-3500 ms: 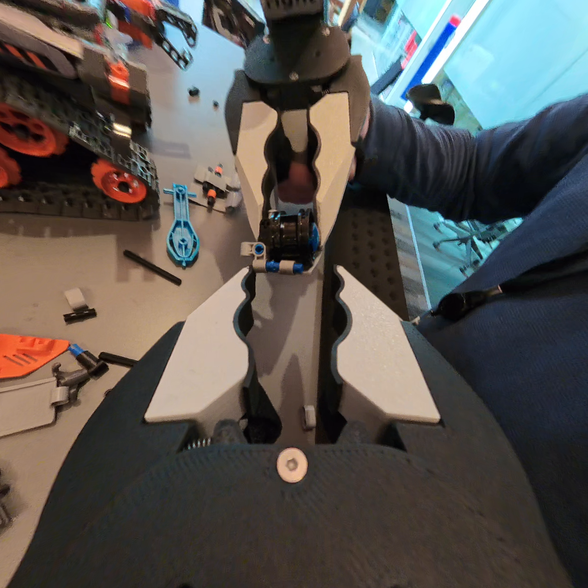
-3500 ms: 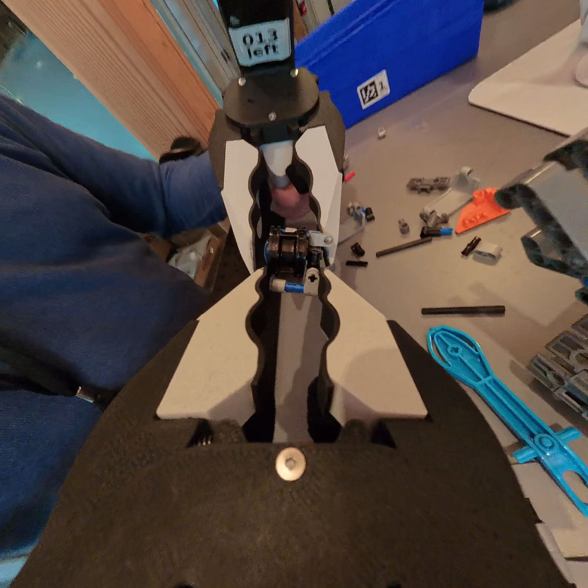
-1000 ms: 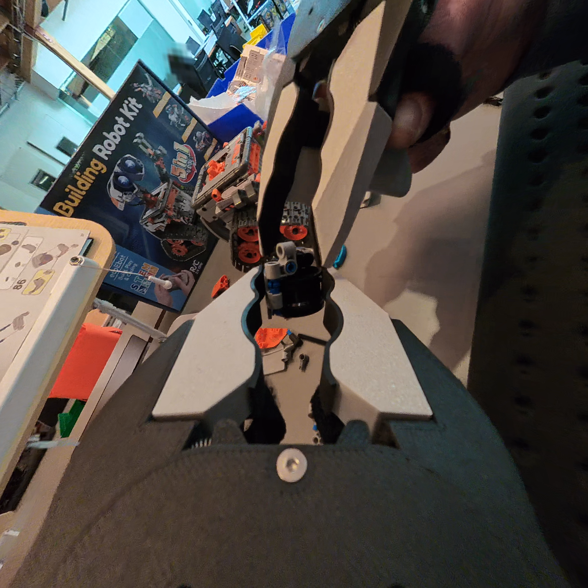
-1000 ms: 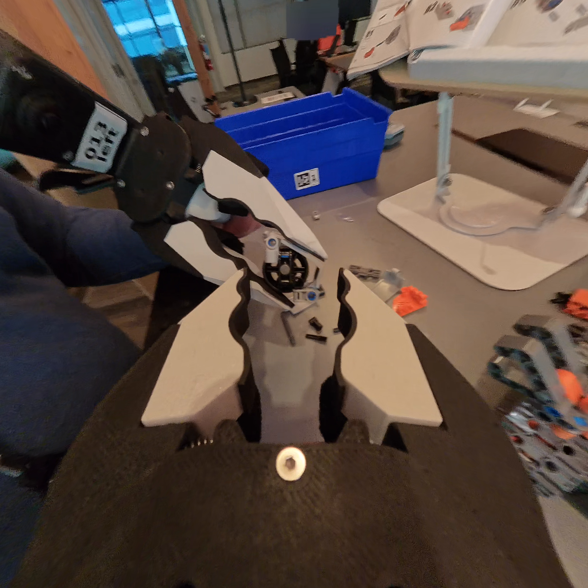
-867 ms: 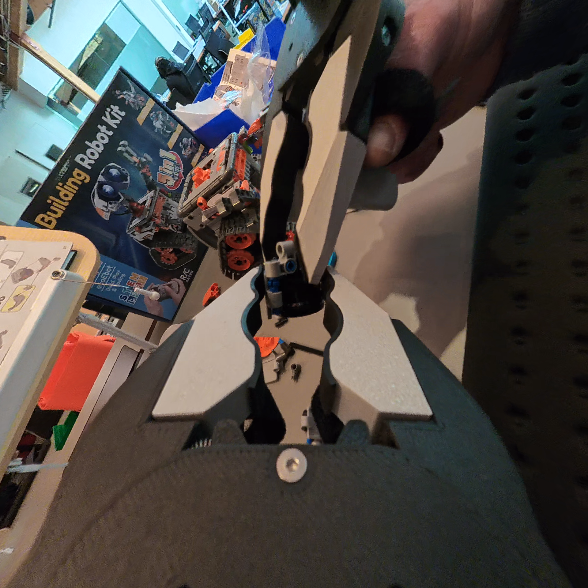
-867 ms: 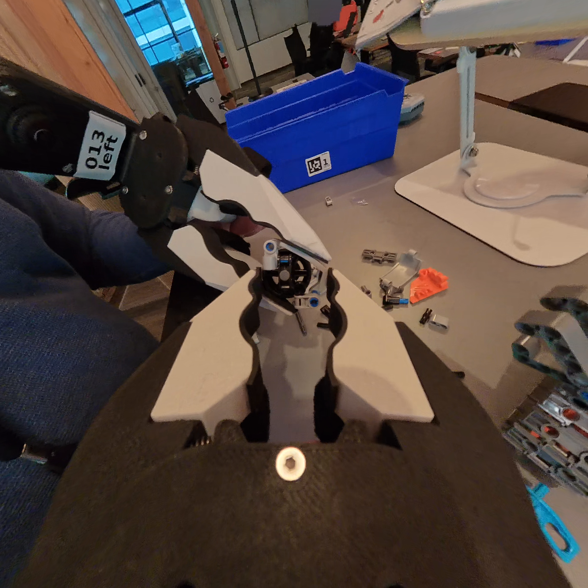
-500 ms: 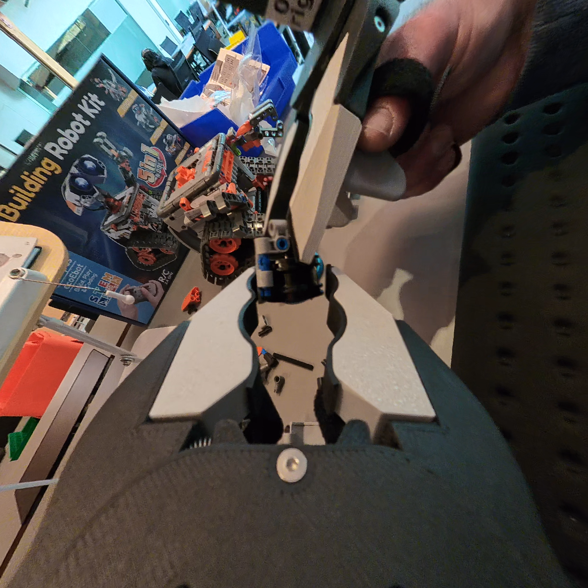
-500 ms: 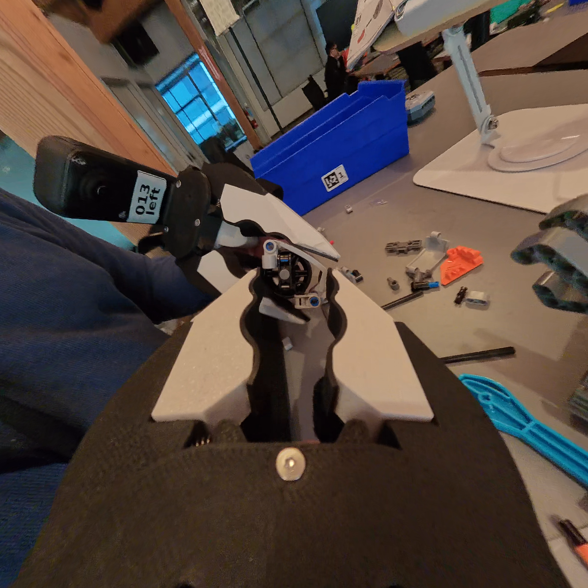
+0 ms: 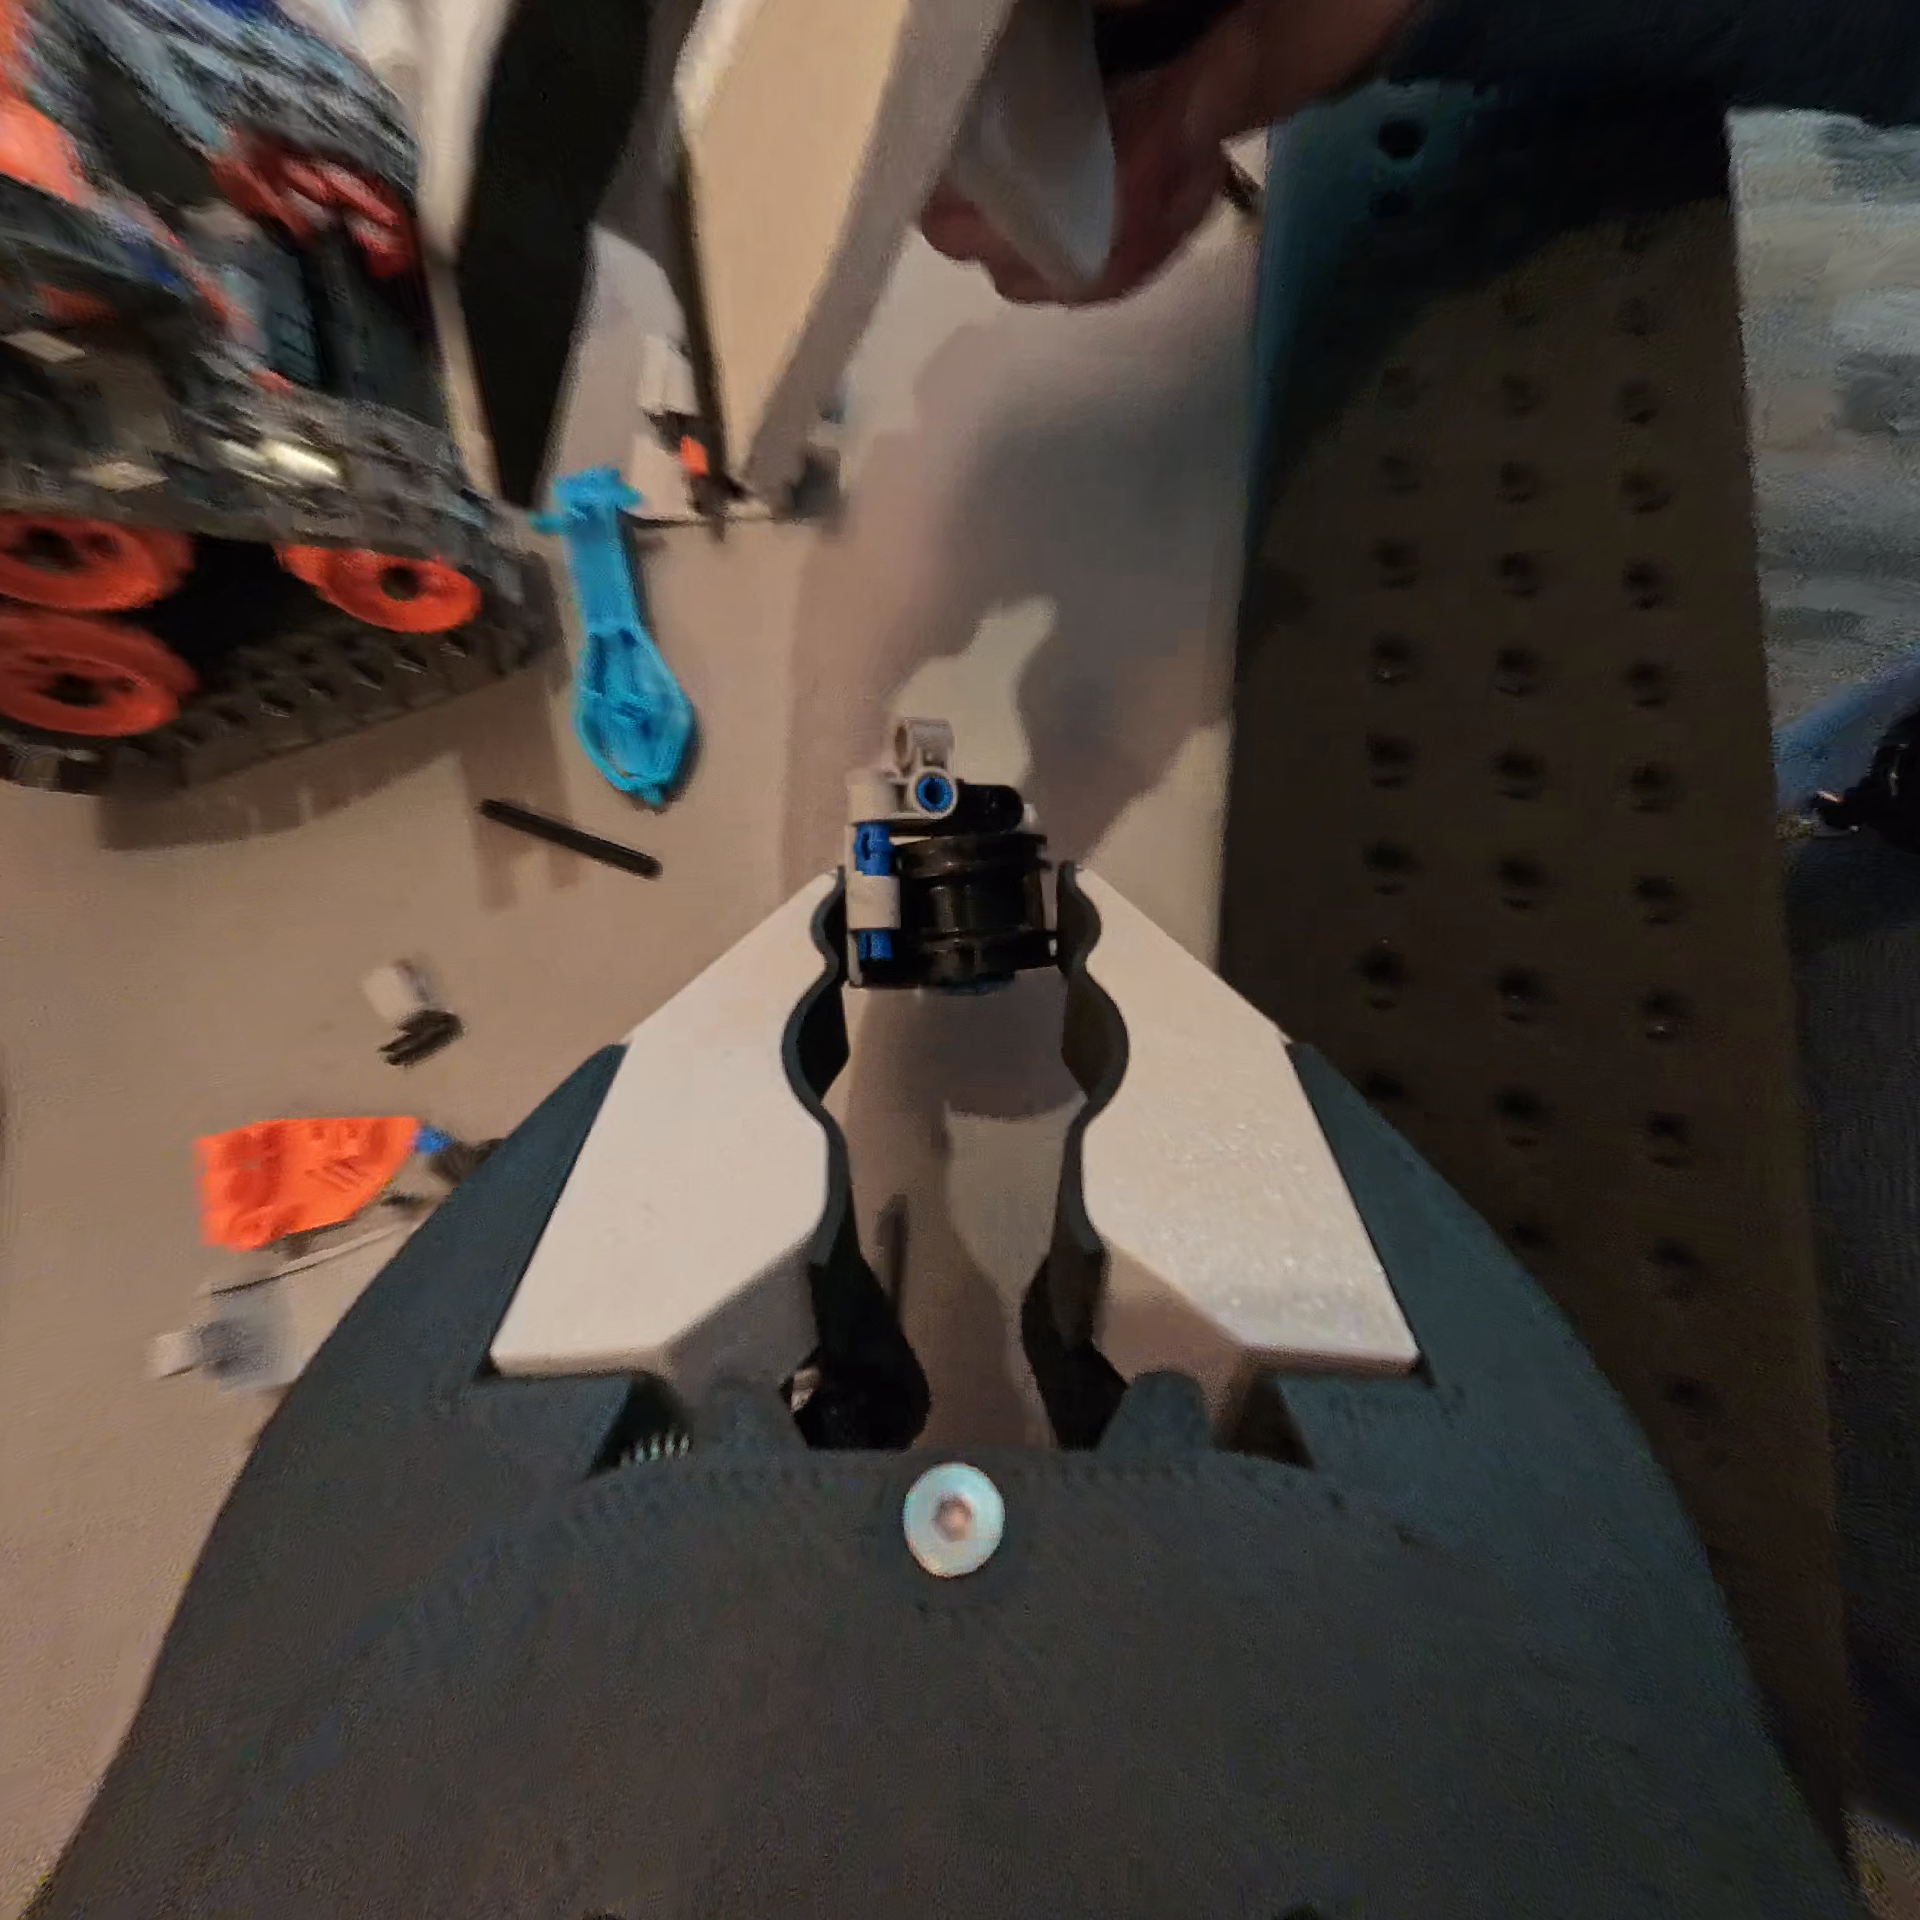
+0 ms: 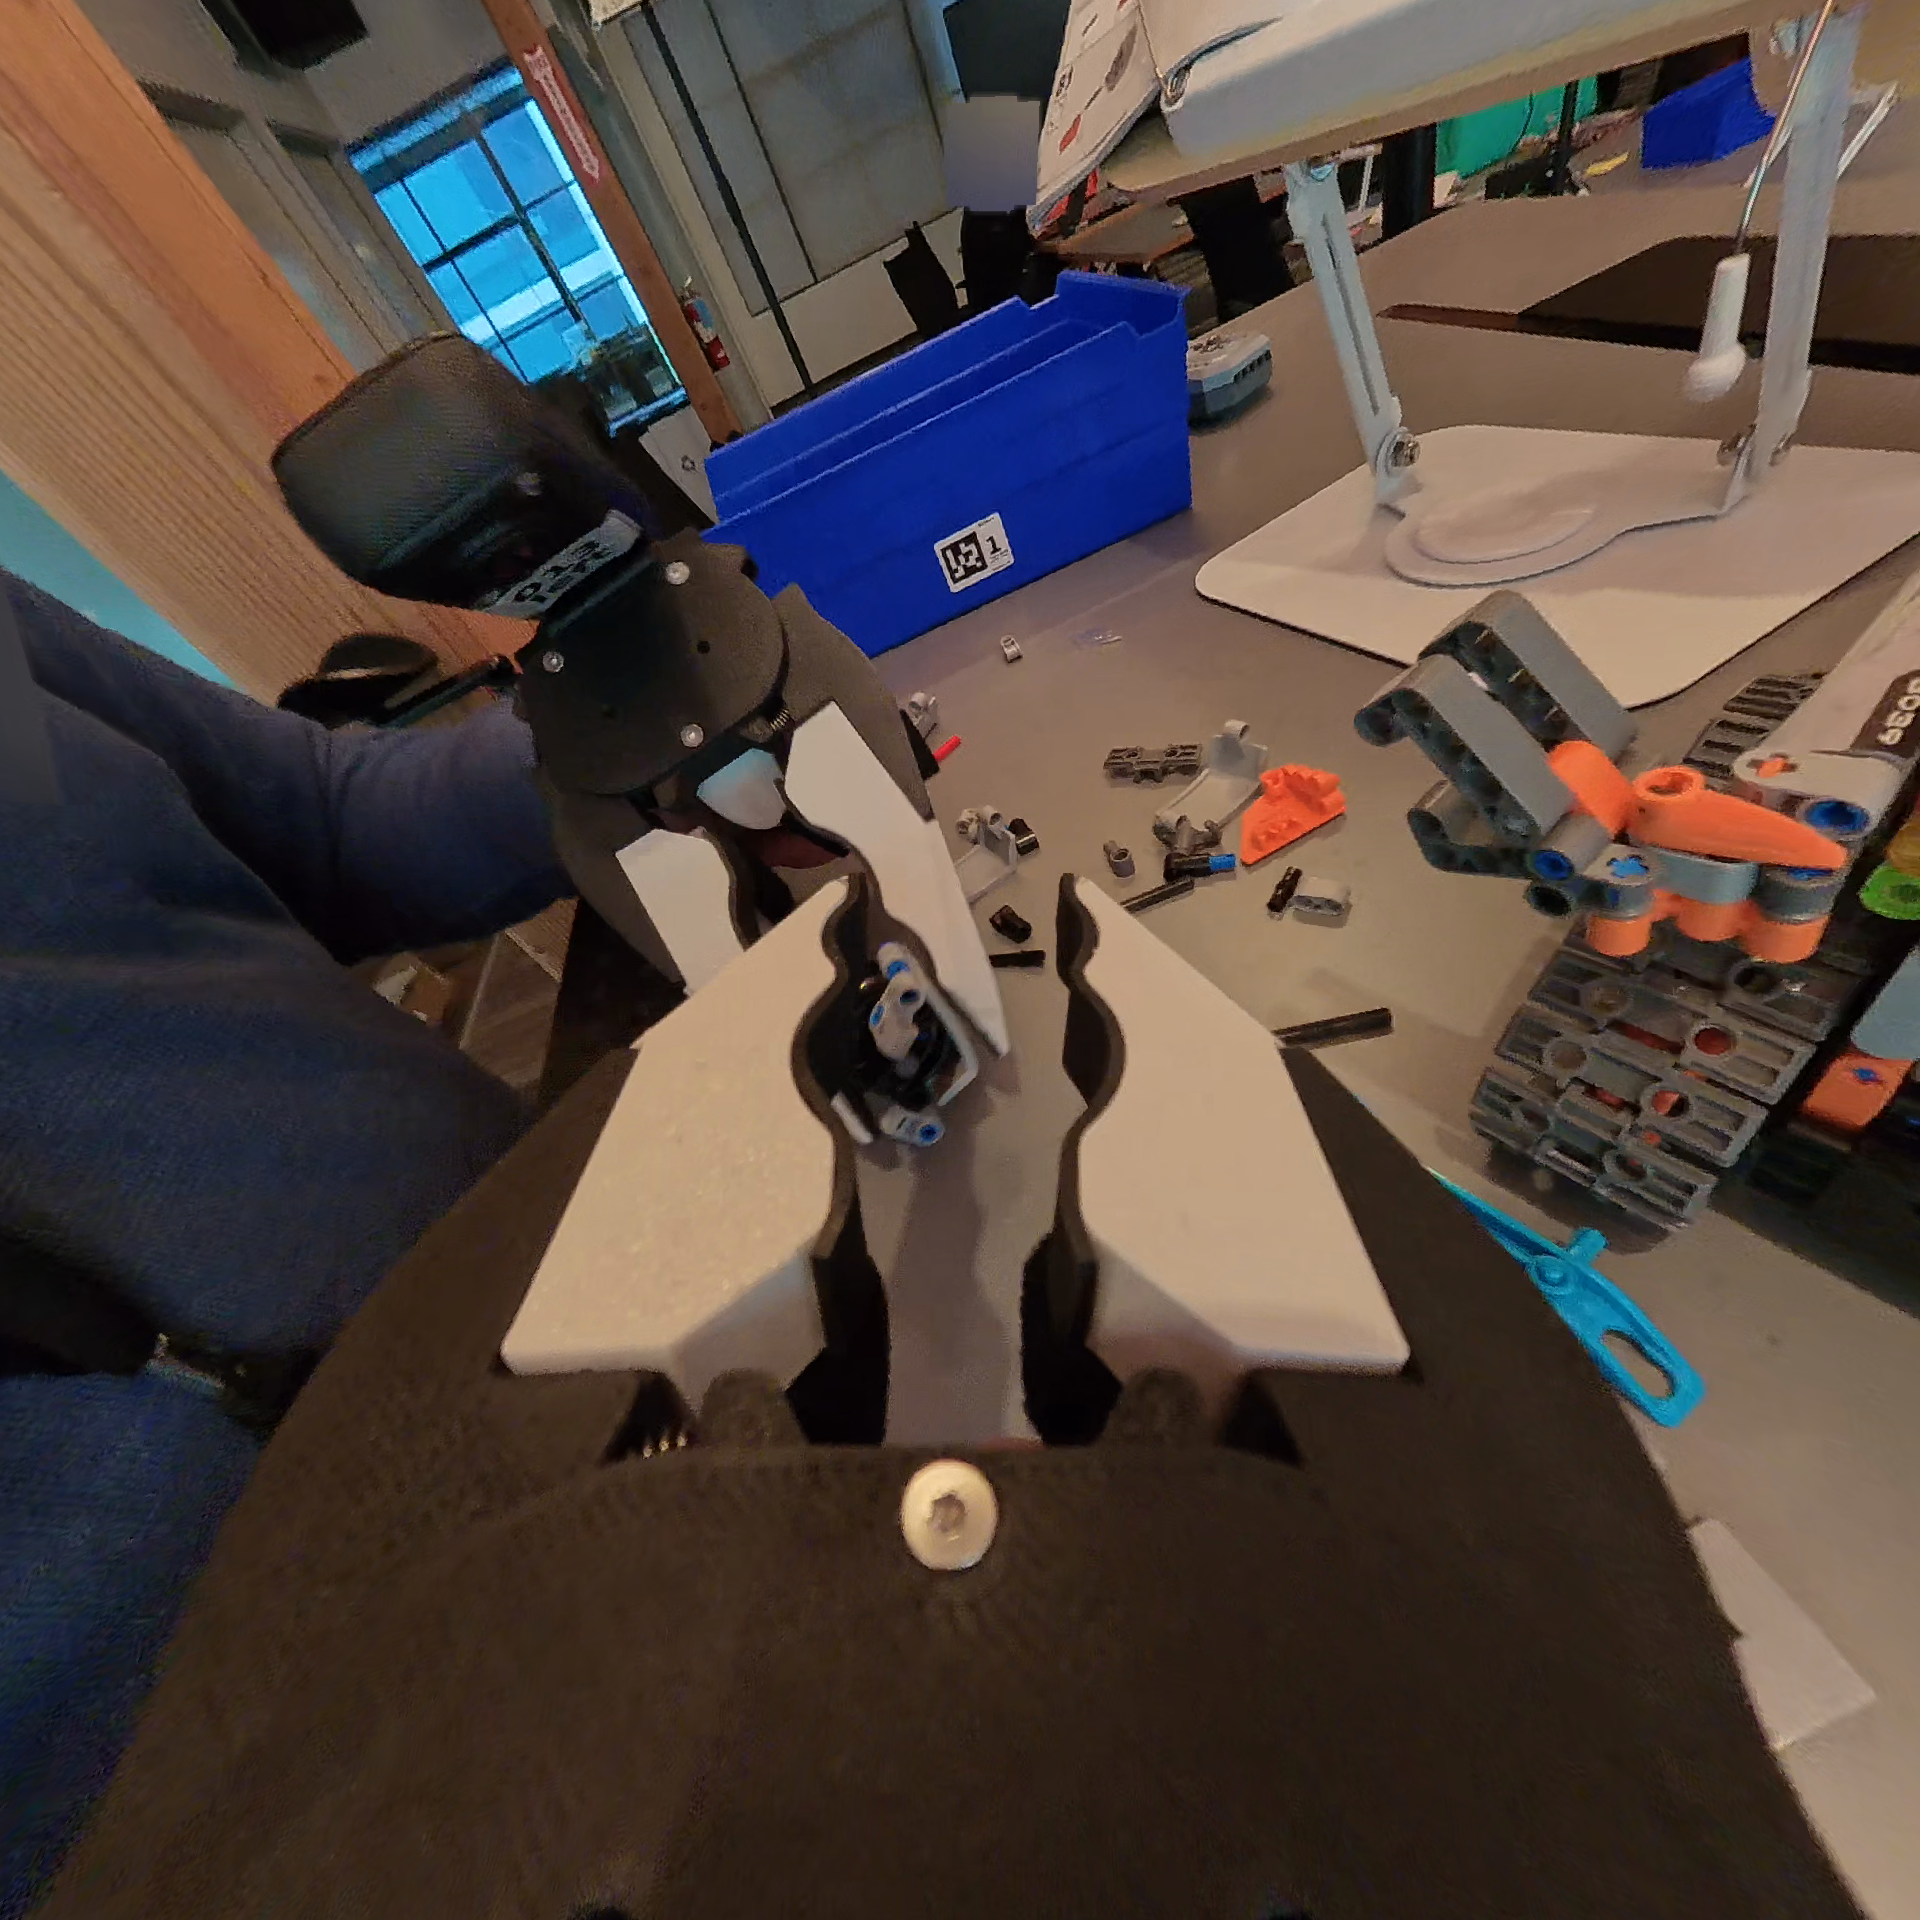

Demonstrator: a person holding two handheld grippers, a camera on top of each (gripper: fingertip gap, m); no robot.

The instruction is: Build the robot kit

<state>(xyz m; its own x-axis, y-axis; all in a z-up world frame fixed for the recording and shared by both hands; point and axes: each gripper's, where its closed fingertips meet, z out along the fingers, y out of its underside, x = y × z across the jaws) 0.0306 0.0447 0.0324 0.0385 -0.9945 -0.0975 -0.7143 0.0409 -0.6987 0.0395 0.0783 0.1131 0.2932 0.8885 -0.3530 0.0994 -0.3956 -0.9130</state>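
My left gripper (image 9: 951,920) is shut on a small wheel assembly (image 9: 966,904): a black wheel with grey and blue connector pieces. It holds the assembly above the grey table (image 9: 260,935). In the right wrist view the assembly (image 10: 896,1023) sits at the tip of the left gripper's white finger (image 10: 894,862). My right gripper (image 10: 961,904) is open and holds nothing. Its jaws stand wide, with the assembly low between them, close to the left finger. In the left wrist view the right gripper (image 9: 644,478) is blurred at the top, apart from the assembly.
A tracked model with orange wheels (image 9: 208,582) stands at the left, also in the right wrist view (image 10: 1621,997). A blue tool (image 9: 623,665), a black axle (image 9: 571,836), an orange piece (image 9: 301,1174) and small parts lie loose. A blue bin (image 10: 956,499) and a white stand base (image 10: 1558,540) are behind. A perforated dark panel (image 9: 1507,727) edges the table. Tip to tip, the grippers are about 8 cm apart. The black axle (image 9: 571,836) sits 8 cm or so from the ends of my left fingers.
My right gripper has opened and drawn back from the assembly. My left gripper keeps hold of it and has tilted down toward the table.
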